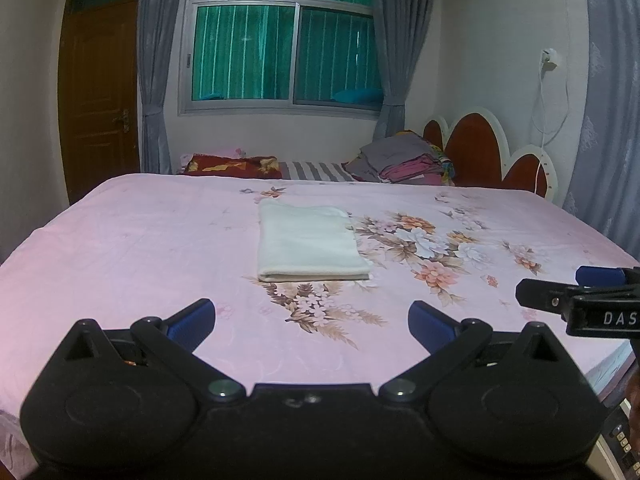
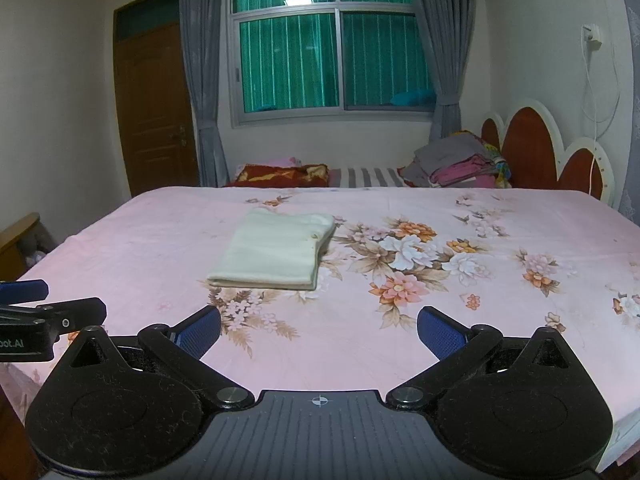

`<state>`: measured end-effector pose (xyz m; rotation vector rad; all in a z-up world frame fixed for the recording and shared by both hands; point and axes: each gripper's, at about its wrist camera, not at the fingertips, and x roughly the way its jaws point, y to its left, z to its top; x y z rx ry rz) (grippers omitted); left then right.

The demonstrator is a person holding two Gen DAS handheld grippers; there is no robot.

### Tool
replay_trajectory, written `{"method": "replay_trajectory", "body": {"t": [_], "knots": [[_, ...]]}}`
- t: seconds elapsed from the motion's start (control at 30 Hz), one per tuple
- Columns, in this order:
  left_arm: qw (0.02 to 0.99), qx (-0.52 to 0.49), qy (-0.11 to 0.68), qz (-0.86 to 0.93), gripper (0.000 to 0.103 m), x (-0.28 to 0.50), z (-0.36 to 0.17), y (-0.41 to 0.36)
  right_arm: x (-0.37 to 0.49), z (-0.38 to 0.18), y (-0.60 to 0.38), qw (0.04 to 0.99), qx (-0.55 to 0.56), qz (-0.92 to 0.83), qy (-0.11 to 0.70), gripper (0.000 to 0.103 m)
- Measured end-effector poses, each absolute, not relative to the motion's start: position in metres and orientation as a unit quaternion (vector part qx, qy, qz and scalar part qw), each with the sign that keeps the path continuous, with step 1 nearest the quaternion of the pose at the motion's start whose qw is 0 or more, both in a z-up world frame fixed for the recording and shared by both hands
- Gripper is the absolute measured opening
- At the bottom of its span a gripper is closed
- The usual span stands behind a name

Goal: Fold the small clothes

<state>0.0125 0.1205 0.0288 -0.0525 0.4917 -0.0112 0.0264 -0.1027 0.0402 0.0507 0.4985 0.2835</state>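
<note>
A cream garment [image 1: 310, 240], folded into a flat rectangle, is laid on the pink floral bedsheet [image 1: 140, 248] near the middle of the bed. The left gripper [image 1: 312, 322] is held above the near edge of the sheet, jaws spread wide, with nothing gripped. The right gripper [image 2: 319, 332] is held just beside it, likewise spread wide and empty. Stacked clothes [image 1: 404, 160] are seen by the headboard [image 1: 476, 148], well apart from the garment.

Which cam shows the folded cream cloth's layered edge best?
Right wrist. The folded cream cloth sits angled there, so its near edge and the stacked layers on its right side both show. The left wrist view sees the same cloth nearly square-on: top face and near edge only, layers harder to separate.
</note>
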Motion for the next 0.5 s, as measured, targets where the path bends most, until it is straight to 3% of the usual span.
{"method": "replay_trajectory", "body": {"t": [0.5], "knots": [[0.971,-0.016,0.238,-0.013,0.101,0.0131,0.0320,0.1195,0.0248,0.0434,-0.1116,0.959,0.027,0.143,0.244,0.103]]}}
